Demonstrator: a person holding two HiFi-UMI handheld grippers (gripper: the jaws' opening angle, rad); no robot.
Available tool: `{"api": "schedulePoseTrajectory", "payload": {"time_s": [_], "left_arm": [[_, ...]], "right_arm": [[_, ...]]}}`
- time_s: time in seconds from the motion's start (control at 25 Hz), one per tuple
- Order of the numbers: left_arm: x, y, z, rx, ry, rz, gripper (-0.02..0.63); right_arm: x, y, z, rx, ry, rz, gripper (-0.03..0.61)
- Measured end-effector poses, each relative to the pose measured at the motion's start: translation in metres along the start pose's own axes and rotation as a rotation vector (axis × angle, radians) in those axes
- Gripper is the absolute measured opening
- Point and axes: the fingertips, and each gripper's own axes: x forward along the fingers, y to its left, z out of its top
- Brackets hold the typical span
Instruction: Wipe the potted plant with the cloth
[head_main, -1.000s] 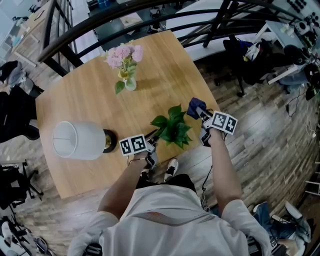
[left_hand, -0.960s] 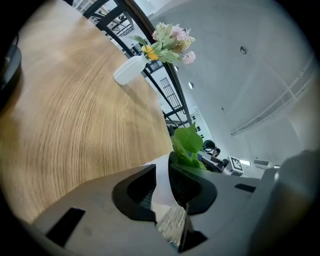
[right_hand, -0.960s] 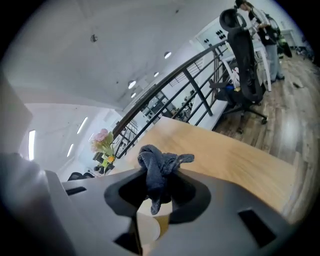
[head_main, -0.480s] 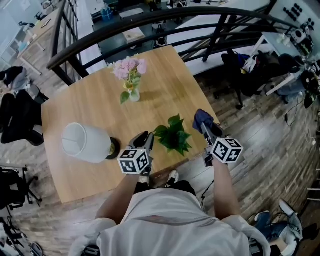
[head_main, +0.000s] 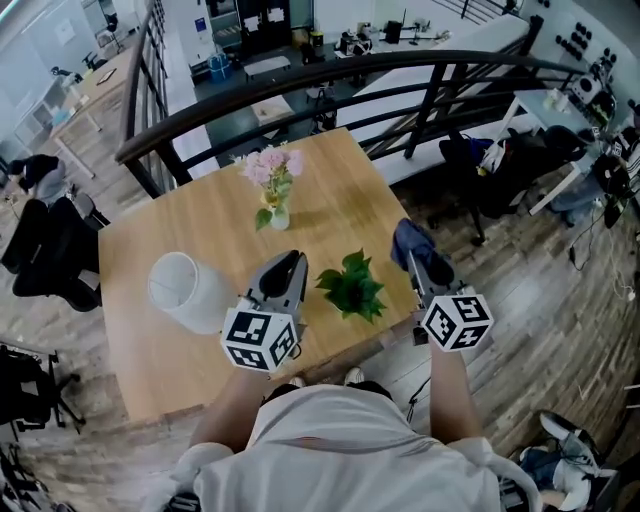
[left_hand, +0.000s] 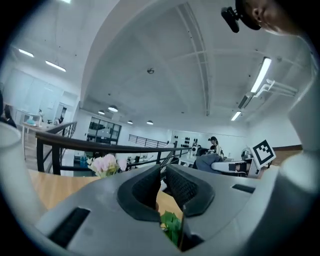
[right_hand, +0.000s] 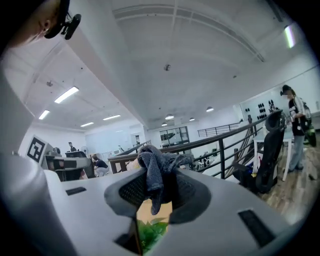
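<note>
Blue-grey cloth (head_main: 408, 238) is the first thing I look for in the head view. It is pinched in the right gripper (head_main: 415, 255), just to the right of the potted plant (head_main: 352, 288) and not touching it. The plant stands near the front edge of the wooden table (head_main: 200, 230). The left gripper (head_main: 283, 268) hangs just to the left of the plant.

I think I am at the step of bringing the cloth to the leaves, and no wiping is going on yet. Next I would lower the cloth onto a leaf and rub softly, so the stems don't bend and the pot doesn't tip.

Further back, a glass vase (head_main: 279, 216) holds pink flowers (head_main: 272, 163). The plant's own pot is hidden under its leaves, so I can't say what is in it. A white lamp (head_main: 188, 290) is at the left.

In the left gripper view, the pads (left_hand: 187, 187) have just been closing. Only a thin slit is left, with nothing between them. Green leaves peek out below.

In the right gripper view, the jaws squeeze the cloth. It bunches up over the tips and a bit hangs down, with leaves showing underneath.
</note>
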Motion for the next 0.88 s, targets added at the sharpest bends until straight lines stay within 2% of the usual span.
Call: {"api": "schedulePoseTrajectory", "payload": {"time_s": [0.16,0.28,0.6,0.88], "left_arm": [[-0.021,-0.011,0.053,0.071,-0.085,-0.004,0.037],[-0.034,-0.018,0.072,0.099,-0.126,-0.019,0.035],[-0.050,-0.016,0.081,0.083,-0.157,-0.019,0.034],[-0.055,-0.017,0.082,0.087,-0.166,-0.014,0.034]], "right_arm": [[-0.022,0.022,0.039,-0.064,-0.083,-0.005,0.149],[-0.035,0.034,0.056,-0.115,-0.133,-0.030,0.147],[-0.042,0.064,0.067,-0.181,-0.161,0.009,0.146],[-0.046,0.065,0.067,-0.183,-0.157,-0.001,0.146]]}}
